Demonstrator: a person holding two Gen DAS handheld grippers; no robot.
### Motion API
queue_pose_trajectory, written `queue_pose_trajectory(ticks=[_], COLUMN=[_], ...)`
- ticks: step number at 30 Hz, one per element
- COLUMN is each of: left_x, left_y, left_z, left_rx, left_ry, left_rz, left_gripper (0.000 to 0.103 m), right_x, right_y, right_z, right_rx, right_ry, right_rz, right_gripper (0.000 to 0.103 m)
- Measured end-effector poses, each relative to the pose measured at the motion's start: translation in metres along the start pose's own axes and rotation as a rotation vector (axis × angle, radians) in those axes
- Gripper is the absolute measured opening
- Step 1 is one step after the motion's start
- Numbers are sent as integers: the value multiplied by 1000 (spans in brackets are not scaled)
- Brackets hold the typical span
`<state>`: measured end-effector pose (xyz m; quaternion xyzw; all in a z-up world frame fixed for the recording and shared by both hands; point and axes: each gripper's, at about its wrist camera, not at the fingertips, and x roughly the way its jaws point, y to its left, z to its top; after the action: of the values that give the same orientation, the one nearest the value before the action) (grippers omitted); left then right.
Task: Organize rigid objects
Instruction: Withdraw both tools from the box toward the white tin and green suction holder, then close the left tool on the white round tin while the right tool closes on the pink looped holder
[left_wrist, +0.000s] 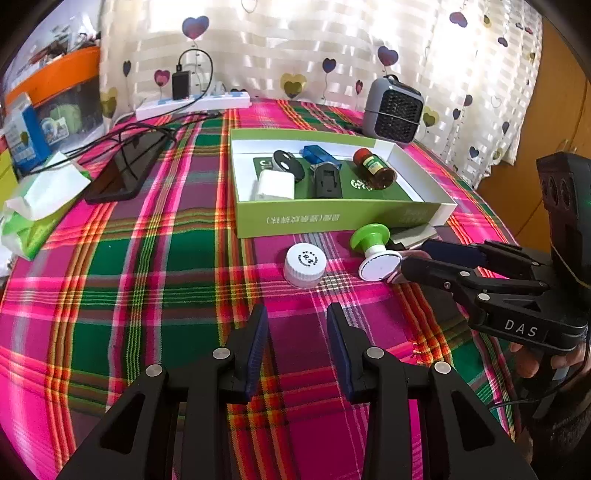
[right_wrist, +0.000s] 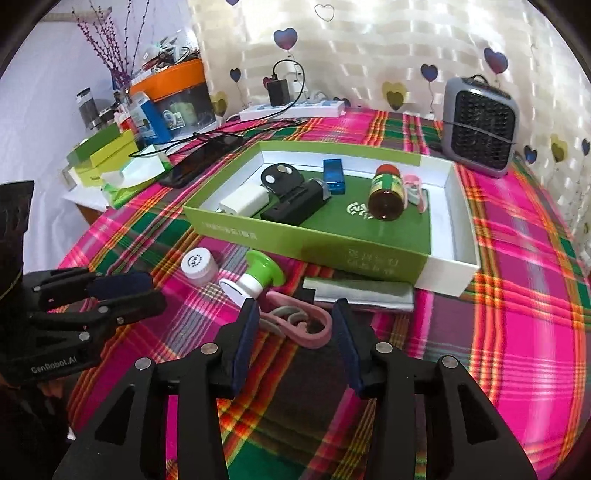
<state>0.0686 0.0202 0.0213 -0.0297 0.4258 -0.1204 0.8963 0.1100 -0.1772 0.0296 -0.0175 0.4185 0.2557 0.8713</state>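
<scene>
The pink clip (right_wrist: 299, 321) is lying flat on the plaid worktop (right_wrist: 517, 280), and the right tool (right_wrist: 293, 325) is straddling it with its fingers spread wide, one pad on each side and neither touching it as far as I can tell. Judging by this, the step in hand is the pick-up of that clip, with the green box (right_wrist: 306, 236) as the likely destination. The next move is calling for the tool to sink a little lower and close across the clip's loops, then lift clear of the box's near wall before carrying over it.

Just beyond the clip, the green-capped stopper (right_wrist: 255, 277) is lying on its side, and the white jar (right_wrist: 199, 266) is standing beside it; a grey flat packet (right_wrist: 362, 291) is resting against the box front. All three are crowding the clip's far side, so the approach is looking safest from straight above.

The left tool (left_wrist: 297, 347) is hovering wide open and empty over bare cloth, near the white jar (left_wrist: 304, 264).

Inside the box, a brown bottle (right_wrist: 384, 195), a blue case (right_wrist: 334, 175), a black block (right_wrist: 295, 205) and a white adapter (right_wrist: 243, 201) are filling the left and middle, while the right end is offering open floor. The worktop's right side is also leaving room to swing.
</scene>
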Motion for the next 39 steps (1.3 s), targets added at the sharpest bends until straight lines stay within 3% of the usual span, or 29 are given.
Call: queue_pose_trajectory(ticks=[13,32,39], left_x=[6,22,29], left_y=[6,0,-5], left_z=[1,21,30], left_rx=[-21,-5,21], left_ry=[15,22,22], left_rz=[-12,-14,15], left_gripper=[32,36,36], right_x=[-6,12,8], right_y=[26,26,21], right_z=[-17,-7,-9], right_rx=[-184,-168,-162], right_ry=[60,80,72], right_rz=[43,-47,-47], right_gripper=[43,43,29])
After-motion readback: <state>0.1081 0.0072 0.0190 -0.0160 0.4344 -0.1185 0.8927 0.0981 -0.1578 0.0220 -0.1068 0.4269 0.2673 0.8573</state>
